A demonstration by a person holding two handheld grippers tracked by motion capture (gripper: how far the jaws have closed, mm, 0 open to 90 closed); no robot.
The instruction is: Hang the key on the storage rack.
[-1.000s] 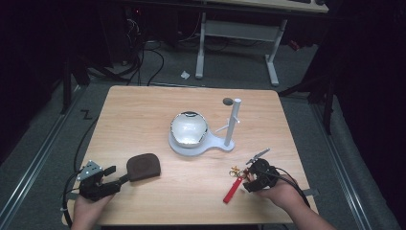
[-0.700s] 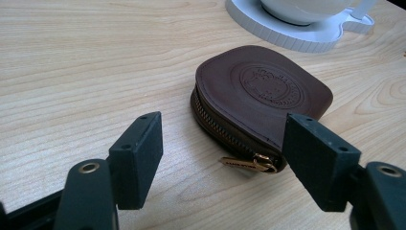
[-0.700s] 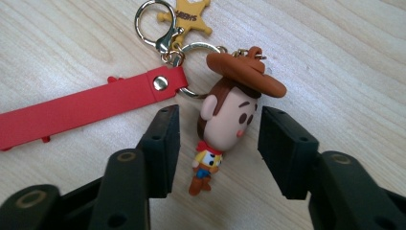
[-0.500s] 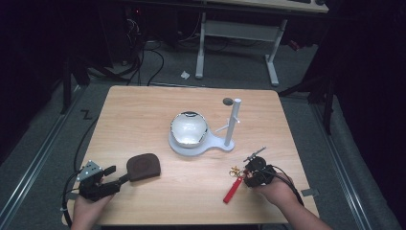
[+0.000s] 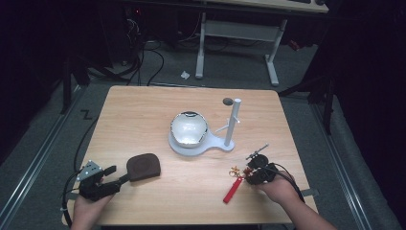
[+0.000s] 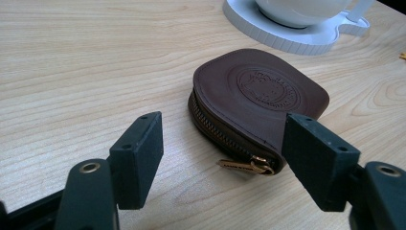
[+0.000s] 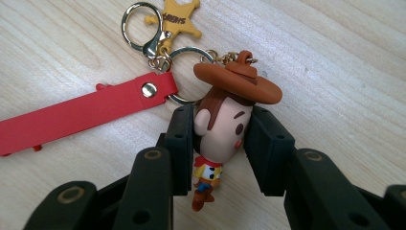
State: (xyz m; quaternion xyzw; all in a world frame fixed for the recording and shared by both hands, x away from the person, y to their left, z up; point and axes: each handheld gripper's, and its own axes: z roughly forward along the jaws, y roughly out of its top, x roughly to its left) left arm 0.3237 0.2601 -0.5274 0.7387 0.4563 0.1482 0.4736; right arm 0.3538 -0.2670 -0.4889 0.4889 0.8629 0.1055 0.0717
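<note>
Looks barely started: right gripper [image 7: 218, 143] clamped on the head of the little cowboy-figure keychain with red strap [image 7: 225, 120] near-right of the white stand with post [image 5: 230, 139], left gripper [image 6: 222, 163] spread open just short of the brown zipped leather pouch [image 6: 258, 96], nothing hung yet.

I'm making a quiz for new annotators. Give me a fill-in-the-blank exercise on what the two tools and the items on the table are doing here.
1. The right tool is shut on the head of a cowboy ____.
2. The strap joined to its rings is ____ in colour.
3. The left tool is ____, facing the zipper end of the brown pouch.
4. The white bowl sits on the white ____ with an upright post.

Missing words: figure; red; open; stand
</note>
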